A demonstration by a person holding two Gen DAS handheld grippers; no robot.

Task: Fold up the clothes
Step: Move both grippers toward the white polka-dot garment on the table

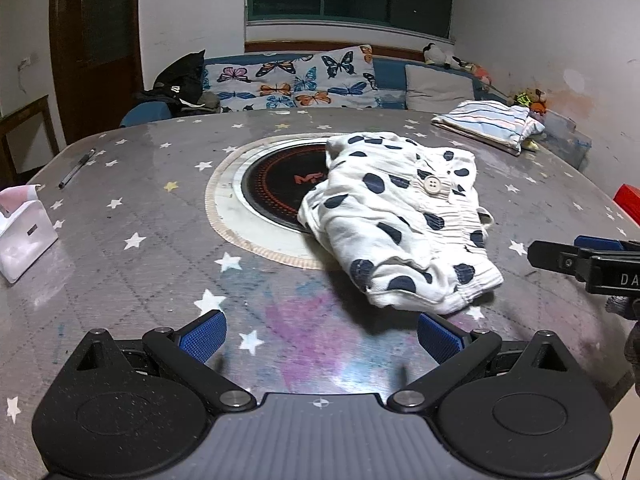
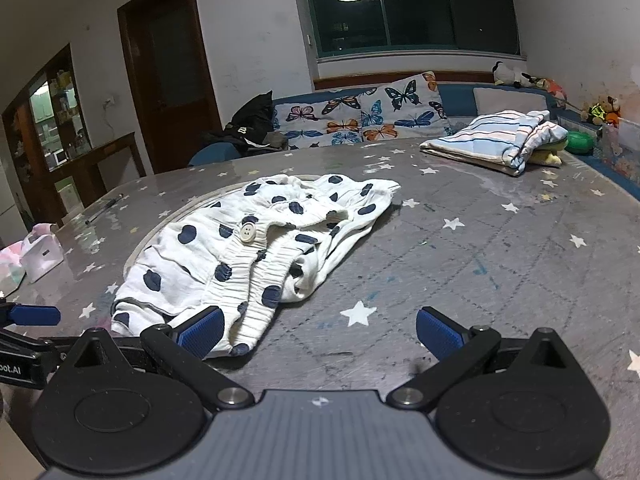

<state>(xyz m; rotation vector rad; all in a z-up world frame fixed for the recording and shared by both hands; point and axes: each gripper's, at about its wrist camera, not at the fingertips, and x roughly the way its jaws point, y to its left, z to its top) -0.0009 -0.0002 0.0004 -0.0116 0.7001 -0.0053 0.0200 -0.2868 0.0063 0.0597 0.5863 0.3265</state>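
Spotted shorts (image 2: 256,248) crumpled on table (image 2: 500,280), waistband toward right hand-held gripper (image 2: 320,332).

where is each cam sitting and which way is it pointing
Left wrist view: sits on the left gripper, looking forward and down over the table at the polka-dot garment; its own open fingers show, plus the right gripper's tip at right.
Right wrist view: sits on the right gripper, facing the same garment, closer; open fingers, the left gripper's tip at left.
Shared: garment, striped folded cloth, butterfly cushions, window.
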